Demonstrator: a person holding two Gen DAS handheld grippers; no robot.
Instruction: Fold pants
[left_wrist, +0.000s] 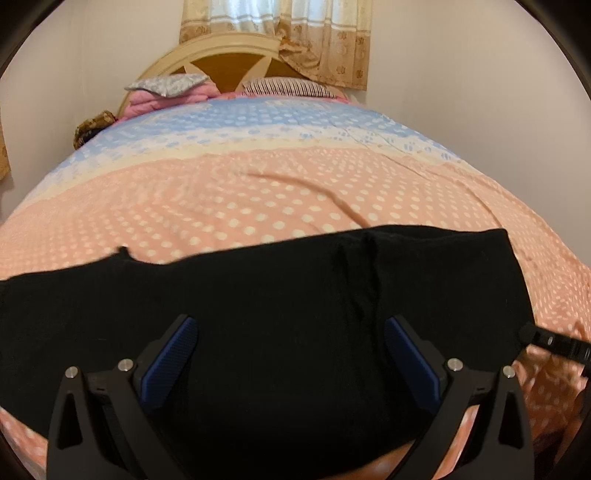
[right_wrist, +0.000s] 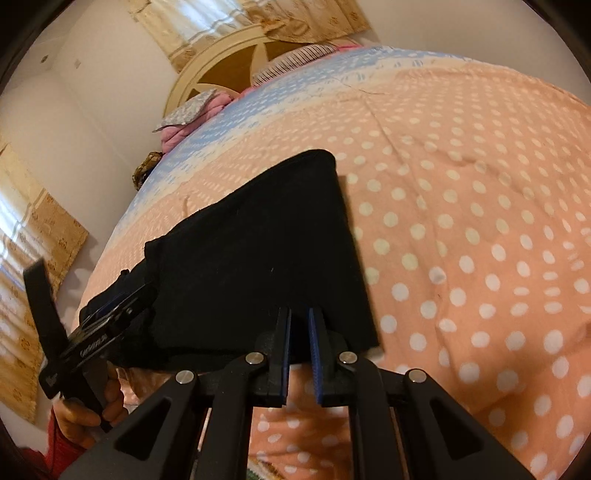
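Black pants (left_wrist: 258, 295) are on the near edge of the bed, on the pink polka-dot bedspread (left_wrist: 258, 192), already folded into a flat, roughly rectangular slab running left to right. In the right wrist view the right end shows a clean straight edge with stacked layers, so my read is at least one fold is done; the exact count can't be told from here. Left gripper (left_wrist: 291, 347) hovers over the middle of the pants with jaws wide, blue pads (left_wrist: 173, 354) well apart, nothing pinched; fabric is below them and I can't tell whether the tips touch it. Right gripper (right_wrist: 299, 332) sits at the near right corner of the pants, jaws narrow, close to shut. The near hem reaches right up to its fingertips, but whether cloth is actually pinched between the pads is not clear from this angle, since the gap looks mostly dark. The person's hand (right_wrist: 79, 413) holding the left tool shows at the lower left of the right wrist view. Left to do, as I judge it: probably one more fold across the length to make it compact, then smoothing. Pillows (left_wrist: 177, 83) and headboard (left_wrist: 229, 55) are far off, not in play.
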